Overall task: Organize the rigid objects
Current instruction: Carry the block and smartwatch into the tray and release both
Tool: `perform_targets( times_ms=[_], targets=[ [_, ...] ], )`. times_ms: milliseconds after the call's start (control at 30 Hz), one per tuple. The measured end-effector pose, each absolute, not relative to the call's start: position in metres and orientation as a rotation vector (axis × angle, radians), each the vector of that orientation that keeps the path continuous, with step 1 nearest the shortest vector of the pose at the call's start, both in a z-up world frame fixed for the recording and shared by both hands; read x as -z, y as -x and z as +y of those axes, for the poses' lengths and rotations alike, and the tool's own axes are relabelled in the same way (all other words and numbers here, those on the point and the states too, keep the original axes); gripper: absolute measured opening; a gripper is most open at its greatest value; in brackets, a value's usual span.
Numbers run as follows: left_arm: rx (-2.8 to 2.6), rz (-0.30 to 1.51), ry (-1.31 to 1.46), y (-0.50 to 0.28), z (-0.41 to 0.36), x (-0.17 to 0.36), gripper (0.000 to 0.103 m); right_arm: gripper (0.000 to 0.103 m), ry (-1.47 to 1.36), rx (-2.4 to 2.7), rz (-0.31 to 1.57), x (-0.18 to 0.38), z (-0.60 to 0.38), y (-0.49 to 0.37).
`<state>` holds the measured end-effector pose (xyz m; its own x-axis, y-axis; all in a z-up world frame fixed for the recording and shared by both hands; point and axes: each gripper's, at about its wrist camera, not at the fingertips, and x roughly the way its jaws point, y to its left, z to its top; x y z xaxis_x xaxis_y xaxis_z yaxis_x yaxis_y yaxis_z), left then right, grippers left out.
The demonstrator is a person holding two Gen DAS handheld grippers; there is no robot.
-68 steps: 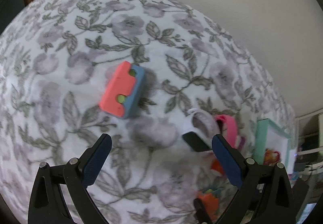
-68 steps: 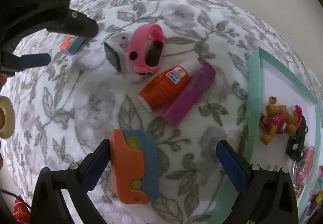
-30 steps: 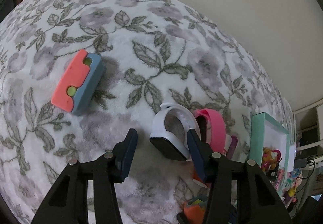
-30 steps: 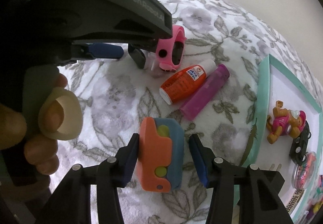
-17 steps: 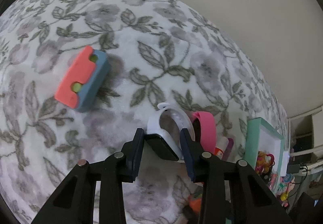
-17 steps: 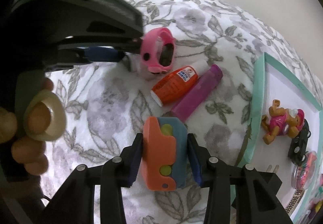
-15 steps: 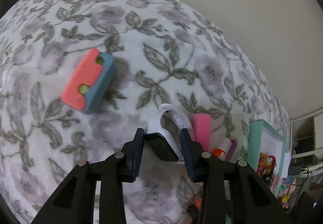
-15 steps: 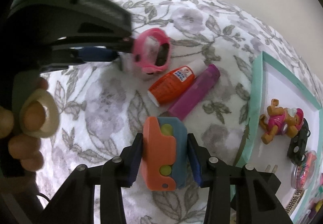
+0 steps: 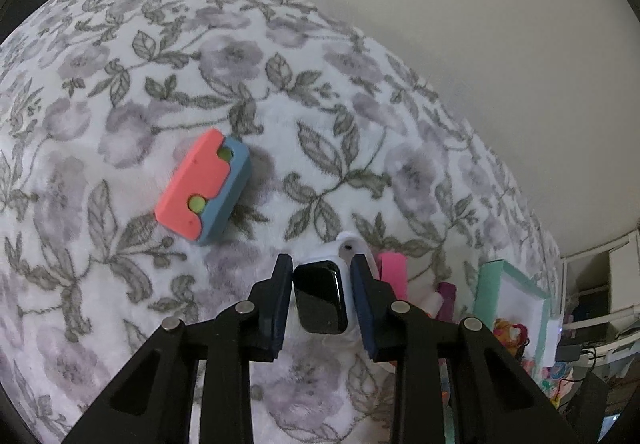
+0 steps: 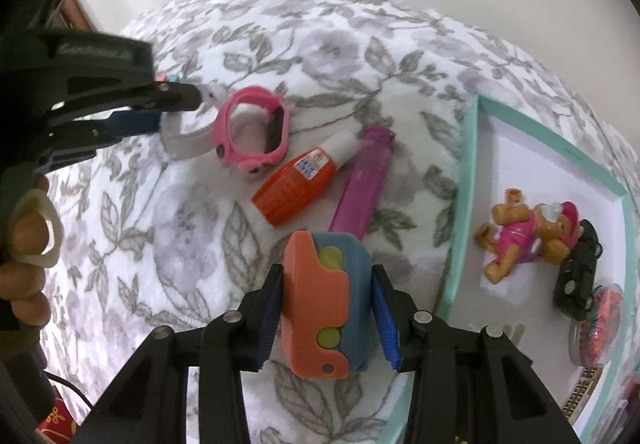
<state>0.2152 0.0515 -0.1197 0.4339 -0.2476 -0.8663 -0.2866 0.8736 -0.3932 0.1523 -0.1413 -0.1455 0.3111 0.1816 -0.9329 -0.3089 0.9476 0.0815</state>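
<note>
The left tool (image 9: 322, 294) grips the white watch (image 9: 320, 296) across its face, just above the bed (image 9: 360, 103). The right tool (image 10: 326, 310) clamps the orange-blue block (image 10: 324, 304); the teal tray (image 10: 466, 179) lies to its right, nearer this hand.

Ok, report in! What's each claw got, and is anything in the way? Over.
Left gripper shut on white watch. Right gripper shut on orange-and-blue block. Teal tray beside it, nothing blocking.

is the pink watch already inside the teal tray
No, the pink watch lies on the floral blanket, left of the teal tray, beside the orange glue bottle.
</note>
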Motion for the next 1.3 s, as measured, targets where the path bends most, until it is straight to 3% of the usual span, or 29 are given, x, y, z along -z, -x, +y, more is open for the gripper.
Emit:
perform_targets(
  times_ms=[700,1300],
  targets=[
    [0.036,1.011,0.543,-0.205,0.049,0.062,0.031,0.044,0.04,-0.252,1.012,0.063,-0.177,-0.145],
    [0.248,1.009,0.461,-0.197,-0.047,0.035,0.031,0.045,-0.107,0.041,0.891,0.032,-0.29,-0.141]
  ],
)
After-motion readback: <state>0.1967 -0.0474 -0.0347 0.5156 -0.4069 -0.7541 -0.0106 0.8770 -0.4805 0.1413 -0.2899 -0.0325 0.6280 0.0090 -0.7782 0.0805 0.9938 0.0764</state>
